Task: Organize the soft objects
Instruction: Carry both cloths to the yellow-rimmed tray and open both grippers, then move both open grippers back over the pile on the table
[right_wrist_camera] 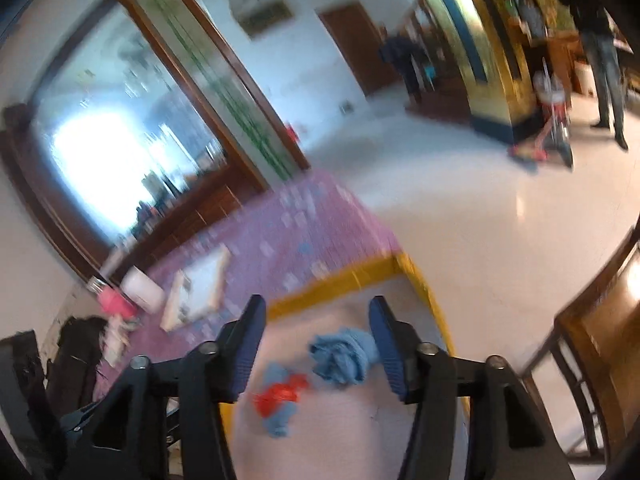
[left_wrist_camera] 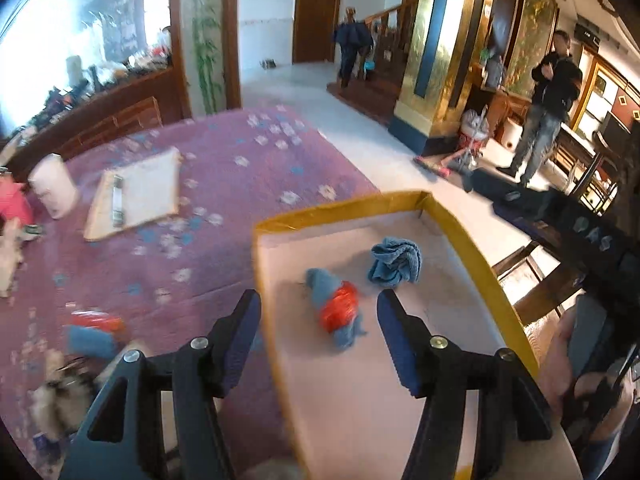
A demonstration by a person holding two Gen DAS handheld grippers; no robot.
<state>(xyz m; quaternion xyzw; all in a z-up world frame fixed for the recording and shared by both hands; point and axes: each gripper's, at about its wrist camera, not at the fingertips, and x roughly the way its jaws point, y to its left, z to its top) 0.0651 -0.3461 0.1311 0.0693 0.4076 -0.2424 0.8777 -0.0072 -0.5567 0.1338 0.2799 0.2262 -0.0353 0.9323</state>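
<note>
We see both tongs spread wide, empty: left gripper (left_wrist_camera: 318, 316), right gripper (right_wrist_camera: 318, 320) | in yellow-rimmed box (left_wrist_camera: 340, 210): blue cloth (left_wrist_camera: 395, 261), blue-and-red bundle (left_wrist_camera: 335, 309) beside it | only left view: another blue-red bundle (left_wrist_camera: 94, 332) on purple rug (left_wrist_camera: 224, 168) outside box

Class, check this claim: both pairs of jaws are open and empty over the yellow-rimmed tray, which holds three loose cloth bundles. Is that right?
Not quite. The yellow-rimmed tray holds two bundles, not three: a plain blue cloth and a blue cloth with red. The left wrist view shows this clearly. The rest stands: the left gripper and right gripper are both open and empty over it.
</note>
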